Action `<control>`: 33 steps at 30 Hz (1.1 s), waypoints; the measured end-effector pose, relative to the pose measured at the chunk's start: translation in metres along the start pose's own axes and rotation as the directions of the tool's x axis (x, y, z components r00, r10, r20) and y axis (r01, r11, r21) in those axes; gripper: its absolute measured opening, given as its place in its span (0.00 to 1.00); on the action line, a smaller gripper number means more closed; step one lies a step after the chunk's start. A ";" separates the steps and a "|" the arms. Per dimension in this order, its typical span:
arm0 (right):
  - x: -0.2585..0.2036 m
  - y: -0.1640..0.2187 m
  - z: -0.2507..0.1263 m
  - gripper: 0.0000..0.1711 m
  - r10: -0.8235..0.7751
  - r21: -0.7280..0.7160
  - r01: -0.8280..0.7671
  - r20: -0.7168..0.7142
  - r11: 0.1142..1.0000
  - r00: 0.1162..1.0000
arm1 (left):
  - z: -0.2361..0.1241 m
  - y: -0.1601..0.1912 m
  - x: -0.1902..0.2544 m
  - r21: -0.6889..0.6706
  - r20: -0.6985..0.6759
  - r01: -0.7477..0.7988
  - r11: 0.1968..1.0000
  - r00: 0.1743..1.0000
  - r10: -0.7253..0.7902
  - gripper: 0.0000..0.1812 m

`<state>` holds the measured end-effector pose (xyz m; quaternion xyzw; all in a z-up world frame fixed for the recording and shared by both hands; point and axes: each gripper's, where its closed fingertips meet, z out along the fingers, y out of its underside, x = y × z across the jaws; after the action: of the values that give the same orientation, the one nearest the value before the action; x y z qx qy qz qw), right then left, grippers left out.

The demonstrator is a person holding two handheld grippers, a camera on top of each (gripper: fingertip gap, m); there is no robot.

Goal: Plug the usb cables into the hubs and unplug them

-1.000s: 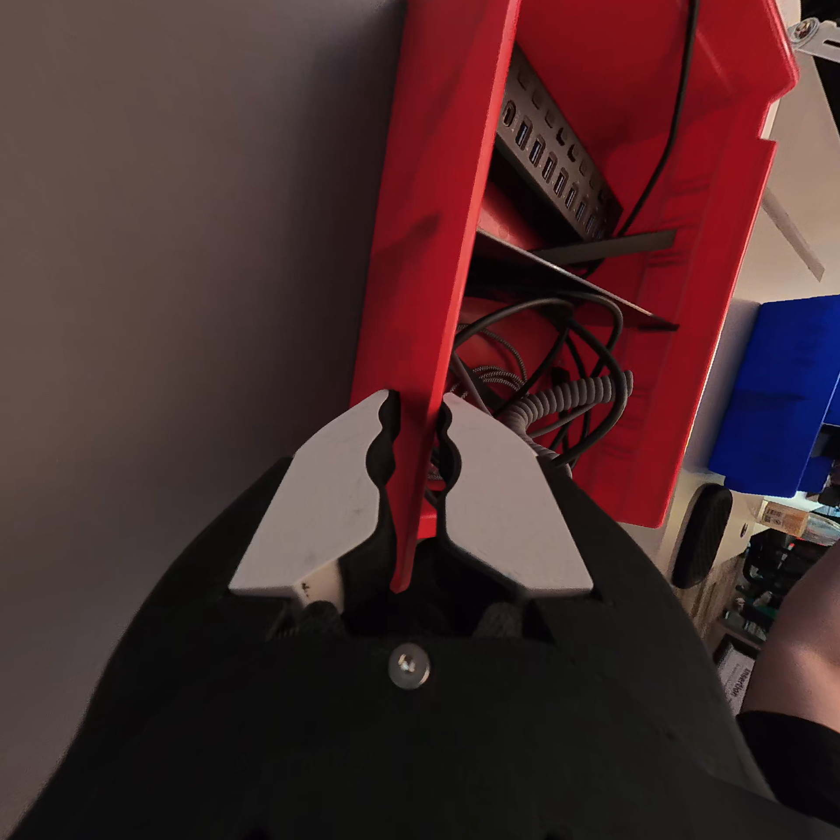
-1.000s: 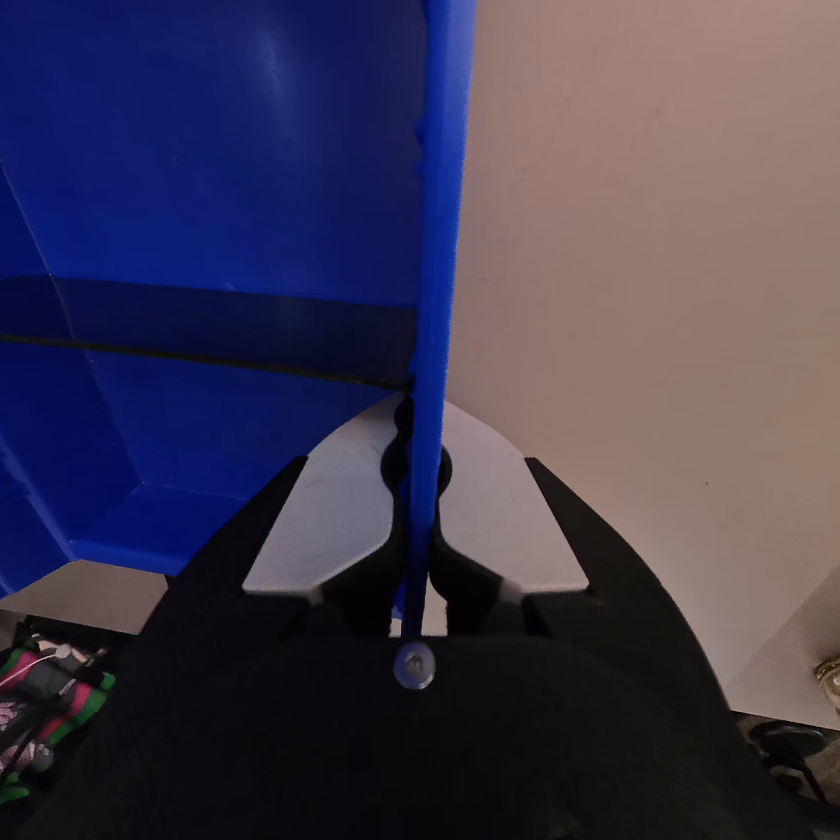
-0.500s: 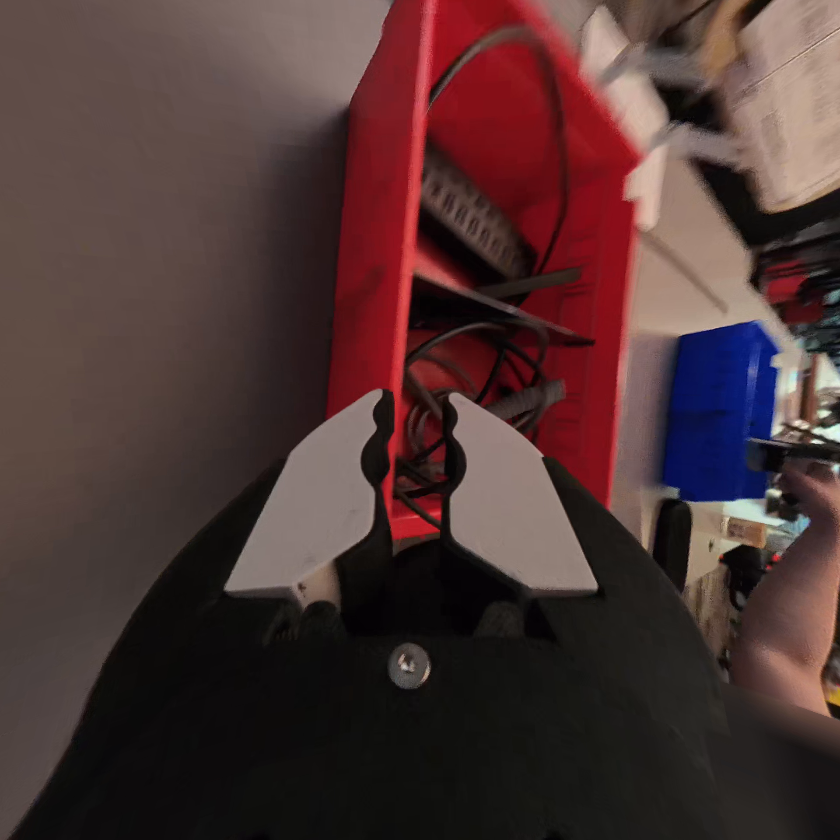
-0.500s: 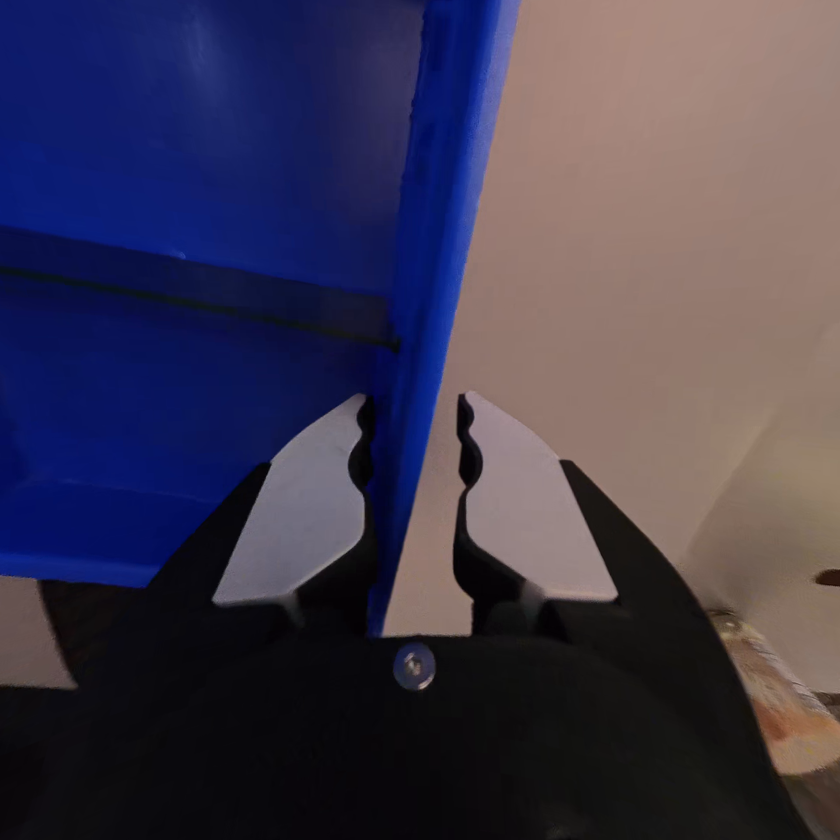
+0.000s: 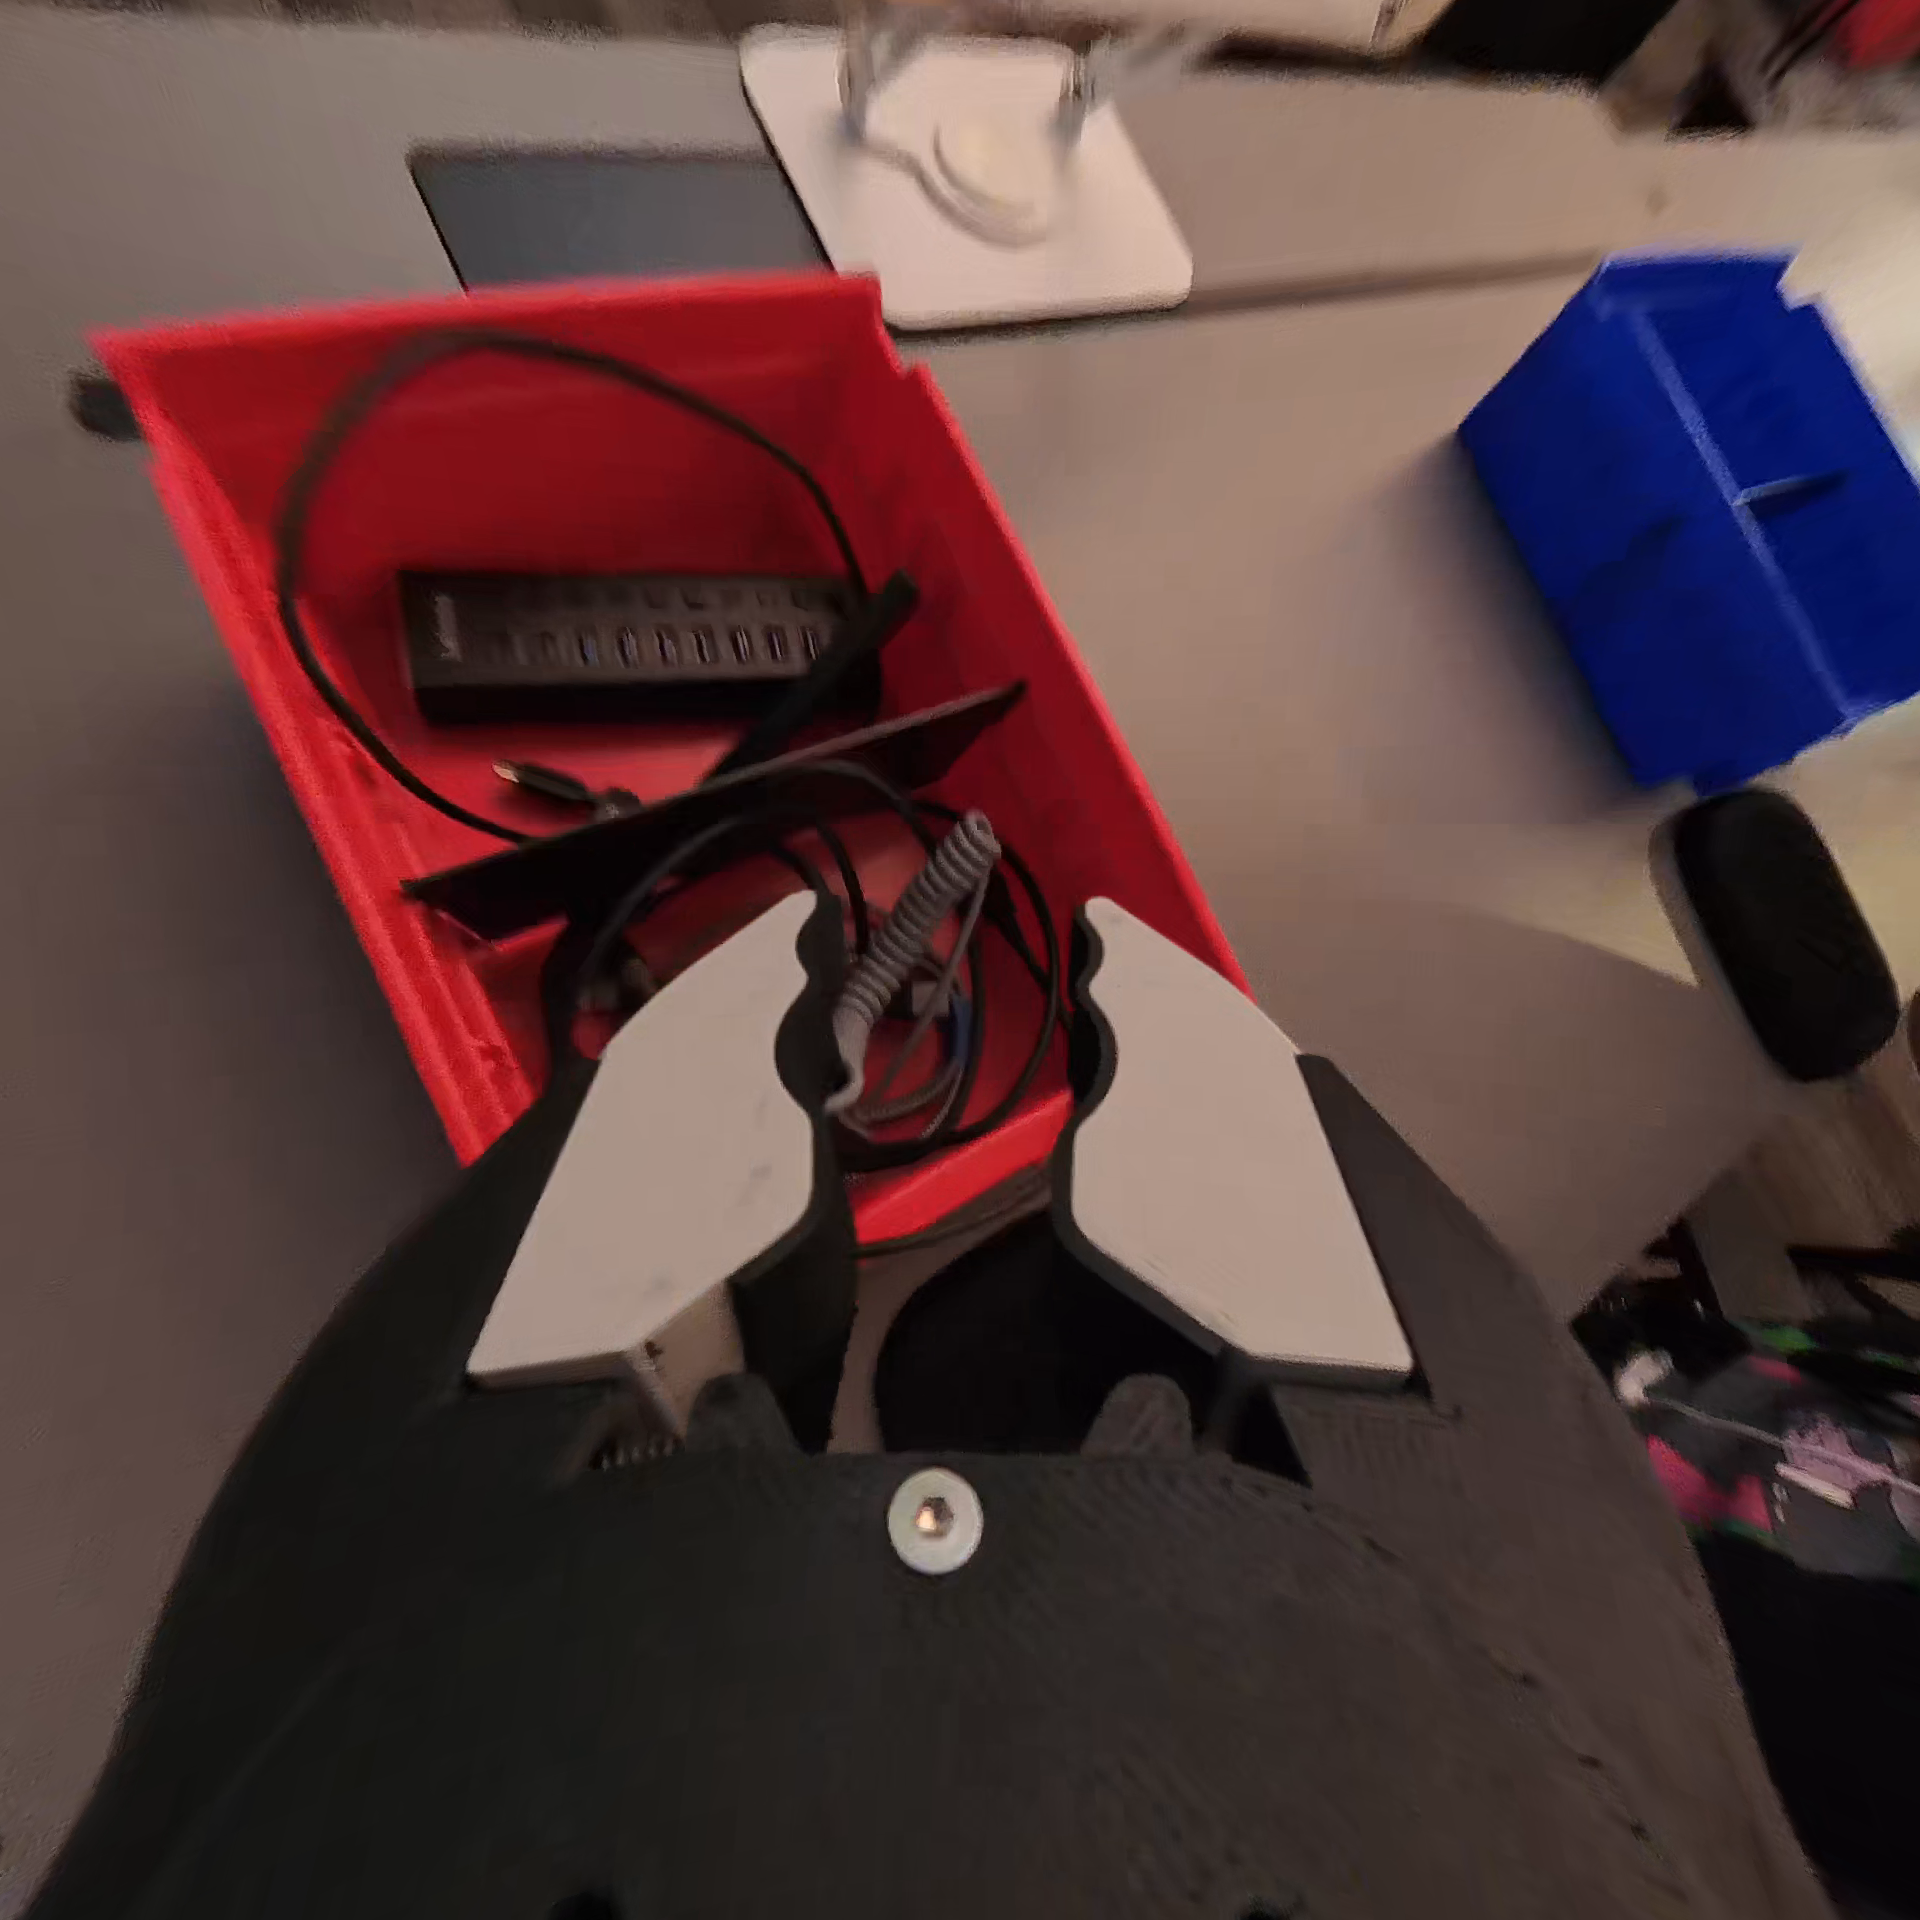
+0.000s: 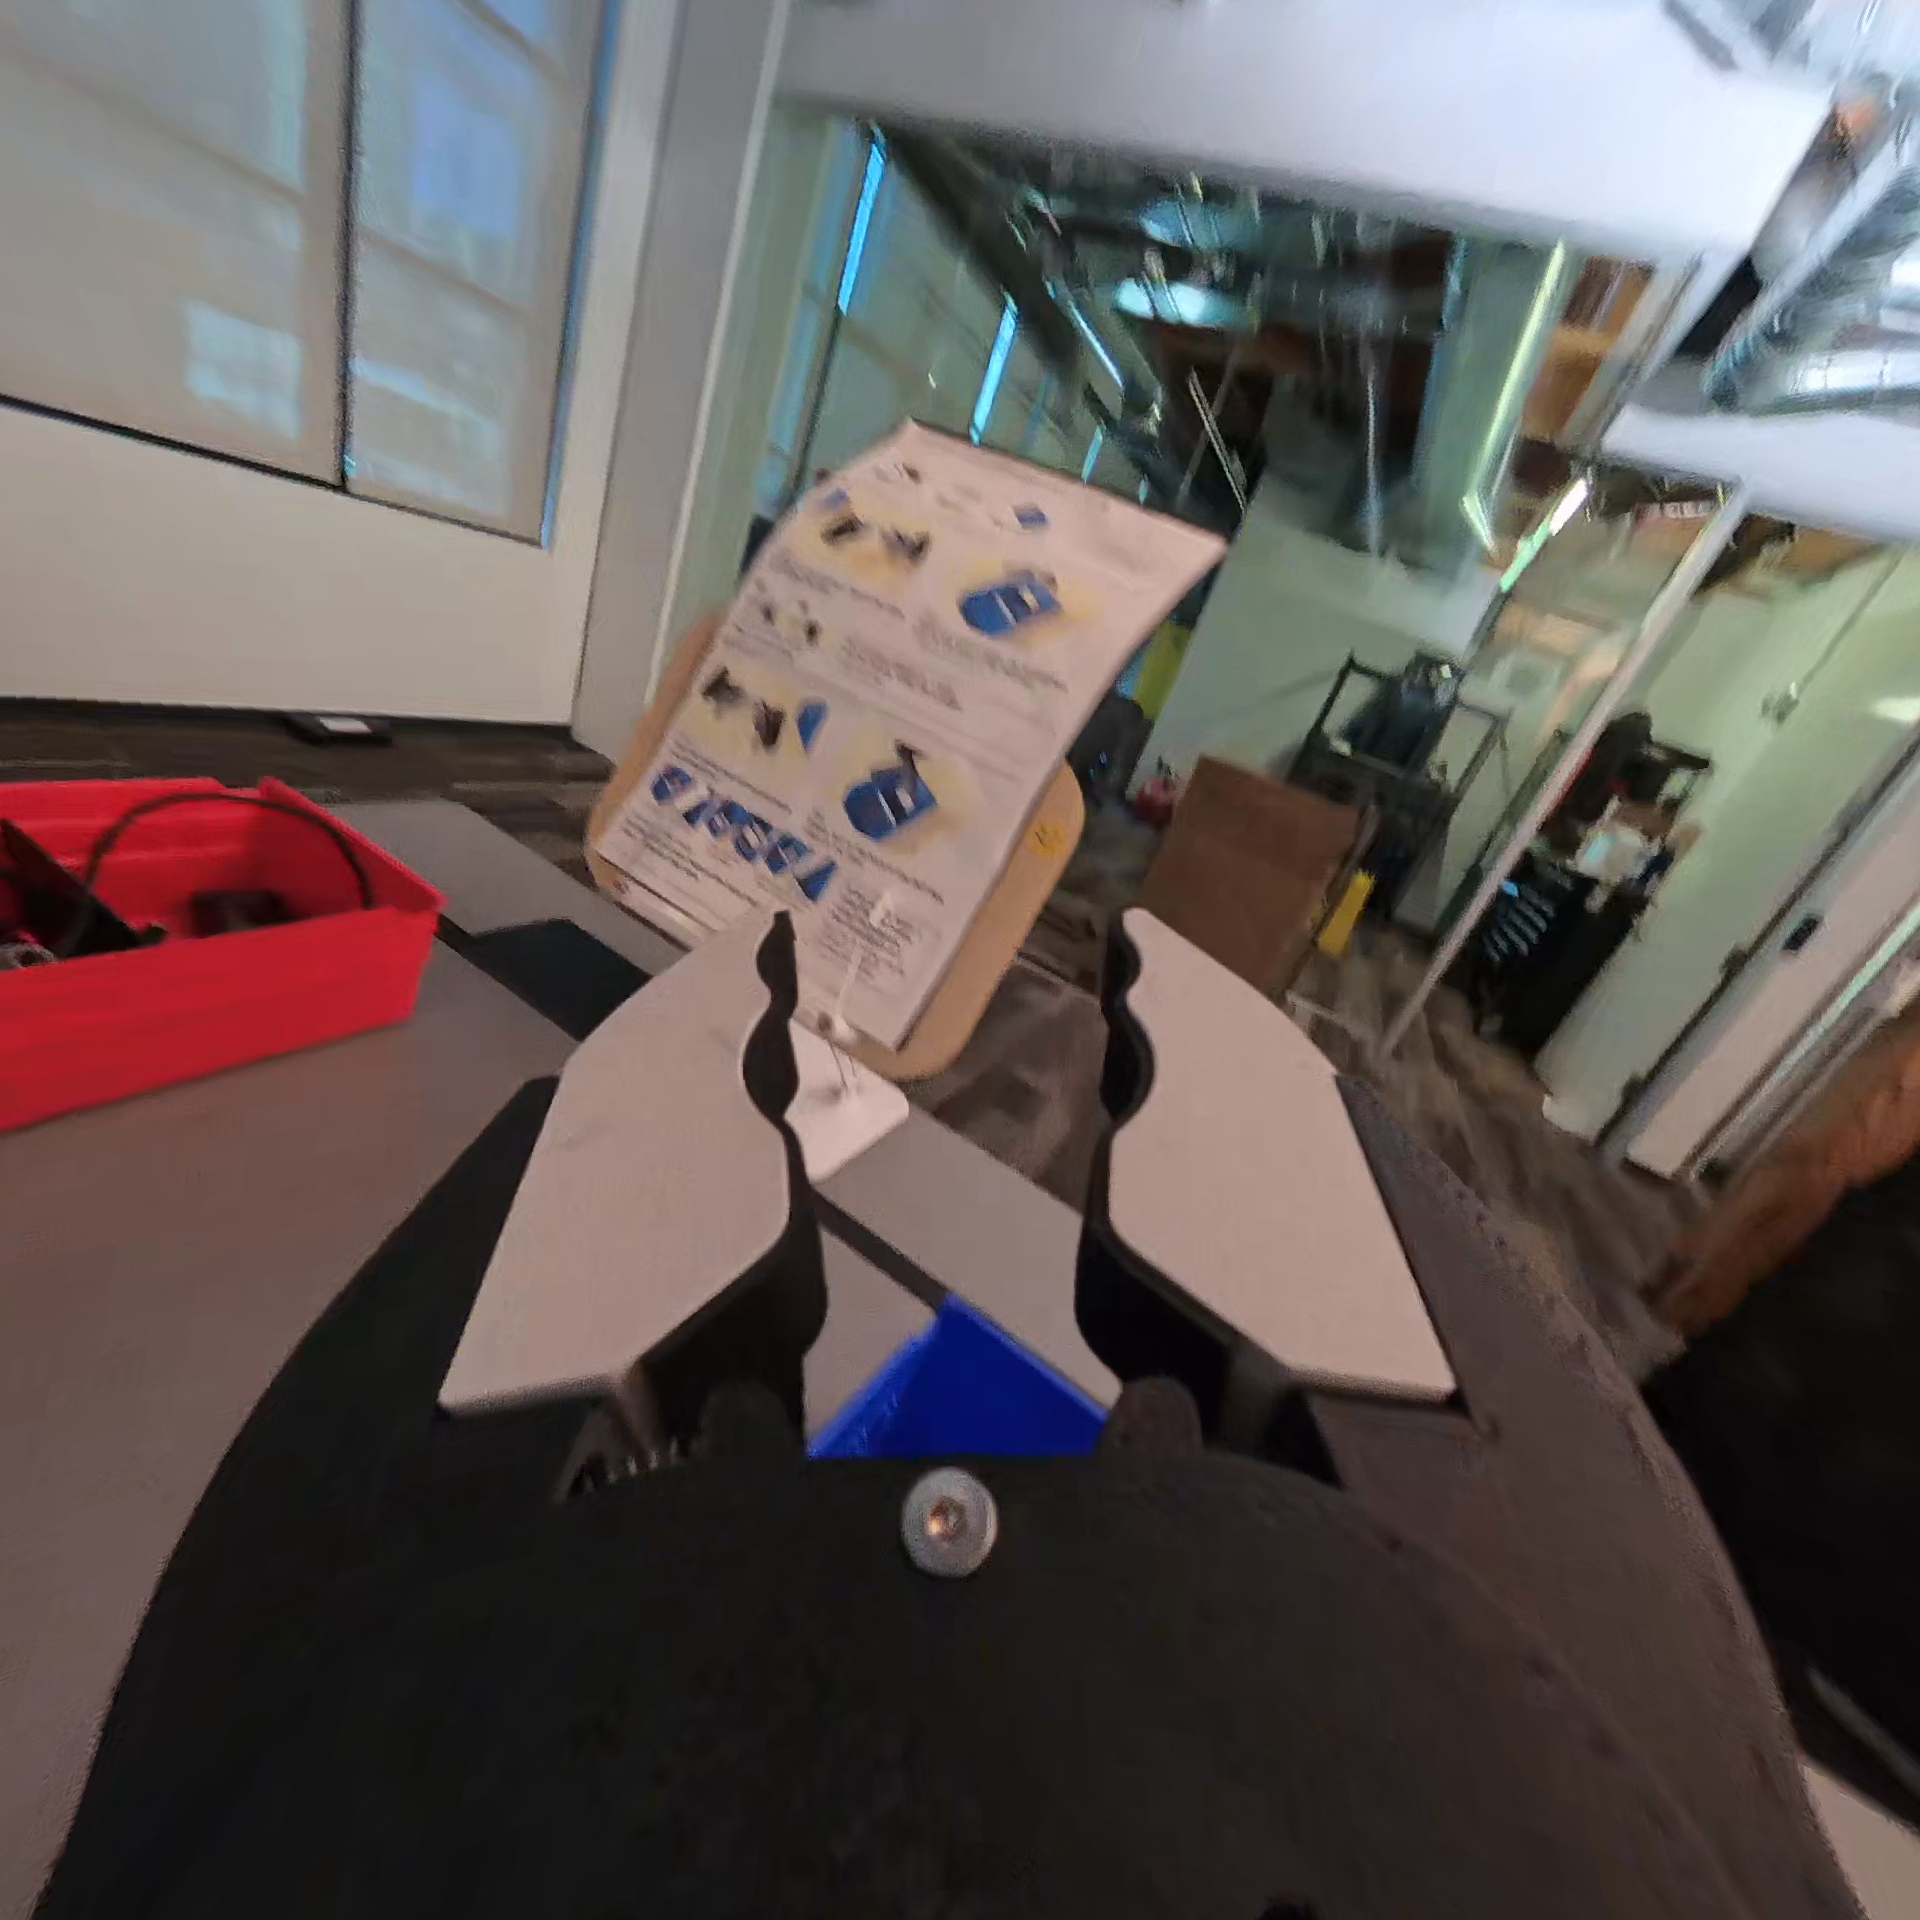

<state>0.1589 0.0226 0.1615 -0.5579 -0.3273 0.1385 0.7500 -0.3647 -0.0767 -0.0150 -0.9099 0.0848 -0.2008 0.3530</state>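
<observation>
My left gripper [image 5: 951, 1023] agape over red bin [image 5: 997, 582], right gripper [image 6: 951, 1023] agape, empty. Risk: tangled cables [image 5: 935, 935] snag; hub [image 5: 623, 649] at 11 o'clock drags.

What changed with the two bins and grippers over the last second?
Both grippers let go. The left gripper, which had been shut on the red bin's side wall, is open and drawn back above the bin's near end. The right gripper released the blue bin's wall, opened, and swung up toward the room. The USB hub and cables remain in the red bin, nothing plugged in.
</observation>
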 end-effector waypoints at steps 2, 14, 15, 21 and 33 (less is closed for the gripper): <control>-0.022 -0.017 0.010 0.33 -0.002 0.050 -0.001 0.068 0.999 0.998 | 0.016 0.016 -0.006 -0.126 0.051 0.017 0.992 0.999 -0.011 0.23; -0.072 0.023 0.049 0.29 0.019 -0.050 -0.007 0.238 0.999 0.971 | 0.069 0.039 -0.032 -0.322 0.086 0.163 0.933 0.986 -0.143 0.02; -0.071 0.024 0.050 0.29 0.026 -0.055 -0.013 0.237 0.998 0.971 | 0.069 0.036 -0.032 -0.310 0.089 0.174 0.935 0.984 -0.153 0.02; -0.073 0.022 0.050 0.27 0.000 -0.037 0.009 0.229 0.999 0.973 | 0.039 -0.003 -0.024 -0.137 0.192 0.020 0.990 0.981 0.006 0.02; -0.113 0.035 0.063 0.26 0.003 -0.085 0.026 0.334 0.996 0.943 | -0.002 -0.070 0.038 0.226 0.165 -0.186 0.956 0.975 0.151 0.02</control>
<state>0.0388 0.0165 0.1013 -0.5569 -0.4585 0.2121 0.6593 -0.3300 -0.0376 0.0455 -0.8621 0.1111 -0.1115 0.4817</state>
